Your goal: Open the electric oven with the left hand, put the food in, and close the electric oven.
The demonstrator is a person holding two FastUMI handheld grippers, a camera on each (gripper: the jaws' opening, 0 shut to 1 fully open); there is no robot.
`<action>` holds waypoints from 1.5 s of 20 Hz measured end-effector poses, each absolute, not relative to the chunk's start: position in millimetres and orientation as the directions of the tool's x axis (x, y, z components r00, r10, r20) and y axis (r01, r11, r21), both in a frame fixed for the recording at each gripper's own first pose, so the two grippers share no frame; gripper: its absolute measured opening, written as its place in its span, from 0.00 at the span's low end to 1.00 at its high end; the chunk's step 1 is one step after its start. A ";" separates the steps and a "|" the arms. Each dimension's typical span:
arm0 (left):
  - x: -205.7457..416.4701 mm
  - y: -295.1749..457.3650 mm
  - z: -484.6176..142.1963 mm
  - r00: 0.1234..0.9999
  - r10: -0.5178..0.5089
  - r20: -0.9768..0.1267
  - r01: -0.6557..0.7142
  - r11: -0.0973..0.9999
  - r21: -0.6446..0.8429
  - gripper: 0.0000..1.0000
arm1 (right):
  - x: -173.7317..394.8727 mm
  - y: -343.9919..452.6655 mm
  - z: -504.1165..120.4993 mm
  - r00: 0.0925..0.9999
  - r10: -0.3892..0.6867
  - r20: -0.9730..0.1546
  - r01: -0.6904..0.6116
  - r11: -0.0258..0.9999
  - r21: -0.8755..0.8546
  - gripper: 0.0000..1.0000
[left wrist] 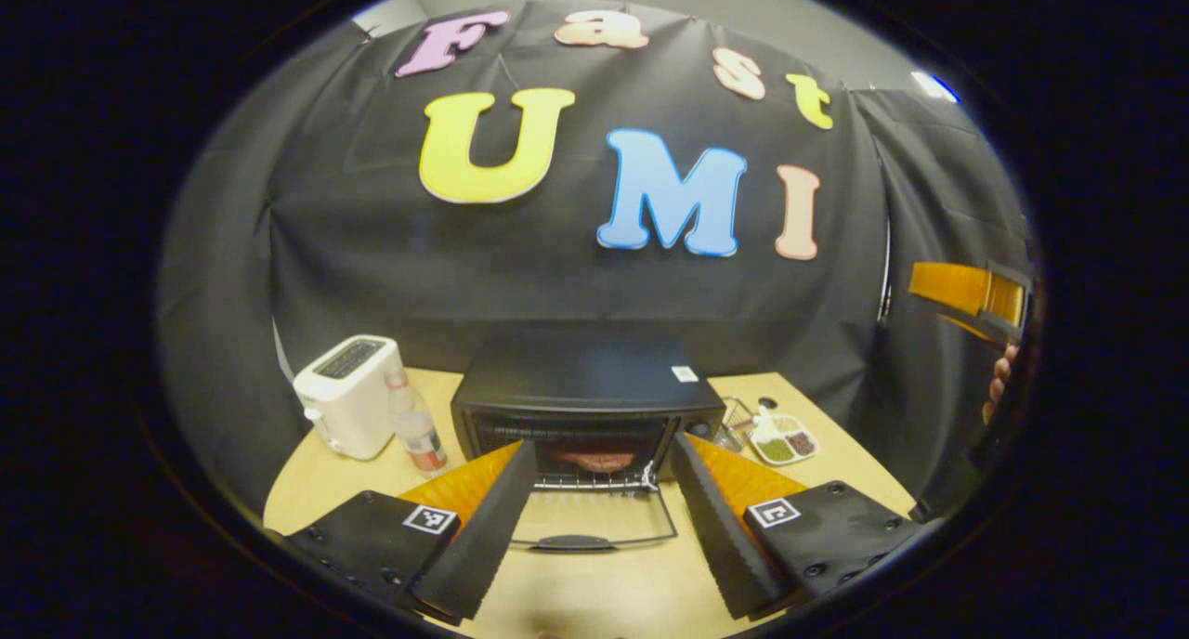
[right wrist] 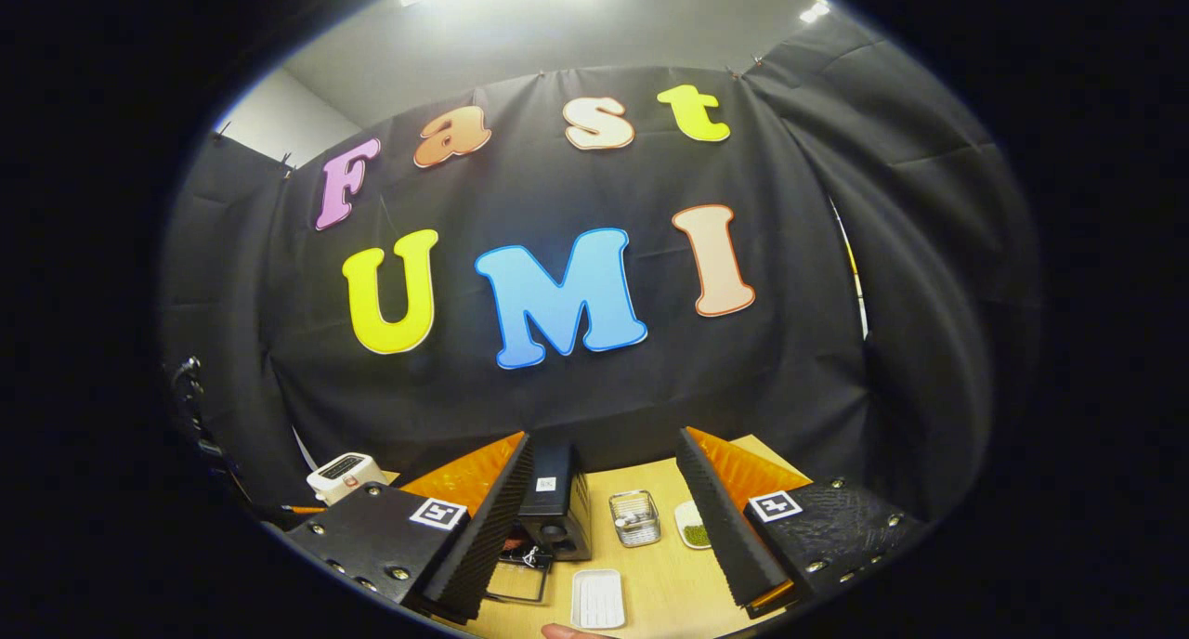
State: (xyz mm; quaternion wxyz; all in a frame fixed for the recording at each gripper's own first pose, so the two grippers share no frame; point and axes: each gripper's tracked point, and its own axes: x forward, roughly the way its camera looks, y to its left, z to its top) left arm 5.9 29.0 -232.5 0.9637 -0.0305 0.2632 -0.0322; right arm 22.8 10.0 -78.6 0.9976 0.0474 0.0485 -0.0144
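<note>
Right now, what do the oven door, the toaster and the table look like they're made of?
Oven door: seemingly clear glass in a thin dark metal frame, since the table shows through it. Toaster: likely smooth cream plastic, softly glossy, with rounded moulded corners. Table: pale wood or wood-look laminate, matte; which one is unclear.

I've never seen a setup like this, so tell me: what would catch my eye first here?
The black electric oven in the middle of the wooden table, its glass door folded down and reddish-brown food on the rack inside. Left of it stand a white toaster and a bottle. The left gripper hangs open before the door.
</note>
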 end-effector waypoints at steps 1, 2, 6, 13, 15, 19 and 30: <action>3.4 30.2 -247.7 0.842 -0.074 -0.535 0.037 0.996 -0.080 1.00 | 23.6 7.8 -81.7 0.994 -0.026 -0.103 0.036 0.995 0.093 0.95; 0.1 30.3 -261.6 0.819 -0.074 -0.569 0.031 0.996 -0.084 1.00 | 22.9 5.8 -84.0 0.993 -0.030 -0.112 0.041 0.995 0.093 0.95; -15.5 34.6 -321.5 0.701 -0.063 -0.710 0.004 0.996 -0.085 0.98 | 19.2 -3.2 -91.0 0.990 -0.045 -0.137 0.059 0.993 0.099 0.95; -41.6 46.1 -407.0 0.484 -0.043 -0.874 -0.055 0.995 -0.079 0.99 | 16.7 -25.5 -99.9 0.983 -0.088 -0.164 0.103 0.991 0.088 0.95; -42.8 51.3 -428.9 0.438 -0.032 -0.899 -0.046 0.997 -0.058 0.99 | 17.8 -32.4 -104.1 0.979 -0.104 -0.175 0.119 0.990 0.080 0.95; -49.1 51.0 -453.4 0.350 -0.038 -0.936 -0.023 0.999 -0.049 0.94 | 17.4 -37.5 -106.9 0.975 -0.123 -0.183 0.138 0.988 0.070 0.94; -37.1 52.9 -495.8 0.244 -0.031 -0.969 -0.043 0.998 -0.043 0.99 | 16.8 -55.7 -100.7 0.970 -0.178 -0.168 0.194 0.978 0.079 0.95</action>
